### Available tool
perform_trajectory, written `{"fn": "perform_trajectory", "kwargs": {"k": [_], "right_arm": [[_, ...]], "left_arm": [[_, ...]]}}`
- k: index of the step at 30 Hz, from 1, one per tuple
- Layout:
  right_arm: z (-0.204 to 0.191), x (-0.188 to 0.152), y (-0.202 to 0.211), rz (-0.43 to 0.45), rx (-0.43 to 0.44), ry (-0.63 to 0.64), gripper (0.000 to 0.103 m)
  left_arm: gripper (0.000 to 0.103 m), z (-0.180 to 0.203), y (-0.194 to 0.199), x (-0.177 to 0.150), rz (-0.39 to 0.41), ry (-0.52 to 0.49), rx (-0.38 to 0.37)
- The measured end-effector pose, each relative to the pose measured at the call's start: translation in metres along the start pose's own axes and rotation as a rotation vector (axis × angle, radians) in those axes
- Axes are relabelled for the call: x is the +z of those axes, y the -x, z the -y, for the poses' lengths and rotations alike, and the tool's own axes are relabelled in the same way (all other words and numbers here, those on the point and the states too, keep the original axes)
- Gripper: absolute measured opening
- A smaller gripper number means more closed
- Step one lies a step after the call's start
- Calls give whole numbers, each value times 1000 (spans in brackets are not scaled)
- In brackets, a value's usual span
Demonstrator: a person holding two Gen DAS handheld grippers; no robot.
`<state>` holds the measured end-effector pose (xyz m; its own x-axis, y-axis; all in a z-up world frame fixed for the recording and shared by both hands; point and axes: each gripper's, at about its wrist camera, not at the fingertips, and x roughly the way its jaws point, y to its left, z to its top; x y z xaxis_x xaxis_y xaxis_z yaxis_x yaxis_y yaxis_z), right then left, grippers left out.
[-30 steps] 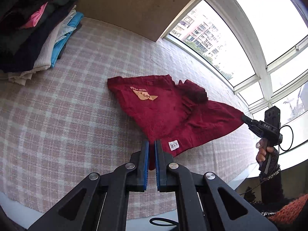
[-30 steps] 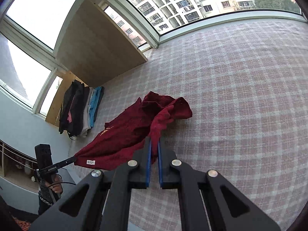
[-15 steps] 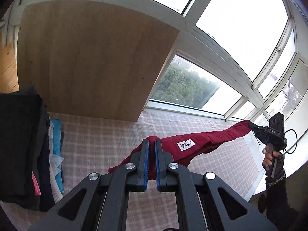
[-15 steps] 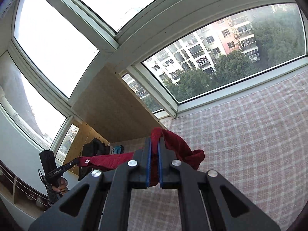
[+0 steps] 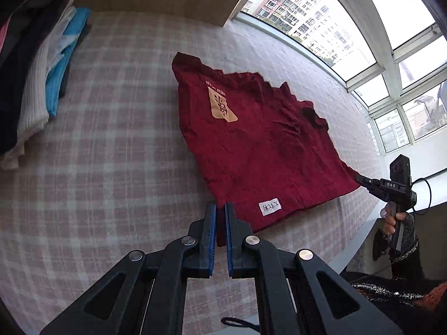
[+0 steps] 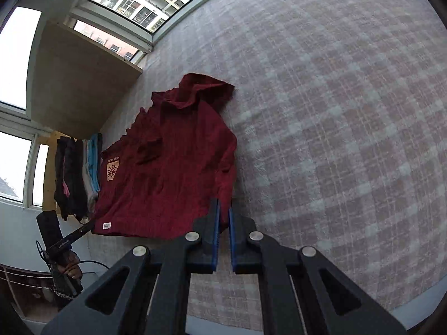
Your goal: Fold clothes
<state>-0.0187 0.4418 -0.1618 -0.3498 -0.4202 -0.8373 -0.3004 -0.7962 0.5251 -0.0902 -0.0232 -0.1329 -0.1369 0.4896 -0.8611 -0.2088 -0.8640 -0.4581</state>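
The dark red sweater (image 5: 259, 142) lies spread on the checked worktop (image 5: 117, 145), ahead of both tongs. Its hem is nearest to them and its crumpled neck part lies at the far end. The left tongs (image 5: 220, 215) are clamped on the left corner of the hem, with red cloth between the blue pads (image 5: 212, 240). The right tongs (image 6: 223, 217) are clamped on the other corner of the hem, and in the left wrist view they (image 5: 360, 178) pull this corner to a point. A small white label (image 5: 269, 206) sits on the hem just to the right of the left tongs. A beige patch (image 5: 222, 106) with dark characters is farther ahead. A stack of folded clothes (image 5: 36, 64) lies well apart, to the left of the left tongs.
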Motion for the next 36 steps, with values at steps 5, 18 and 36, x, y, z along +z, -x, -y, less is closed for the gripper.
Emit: {"fn": "perform_trajectory", "kwargs": {"k": [5, 18, 36], "right_arm": [[-13, 2, 32, 42, -90, 106, 15], [-68, 115, -24, 3, -198, 827, 37], [-60, 142, -82, -206, -79, 1103, 5]], "left_arm": [[4, -1, 26, -27, 12, -47, 129], [17, 244, -82, -3, -25, -443, -98], [31, 365, -224, 6, -31, -600, 199]]}}
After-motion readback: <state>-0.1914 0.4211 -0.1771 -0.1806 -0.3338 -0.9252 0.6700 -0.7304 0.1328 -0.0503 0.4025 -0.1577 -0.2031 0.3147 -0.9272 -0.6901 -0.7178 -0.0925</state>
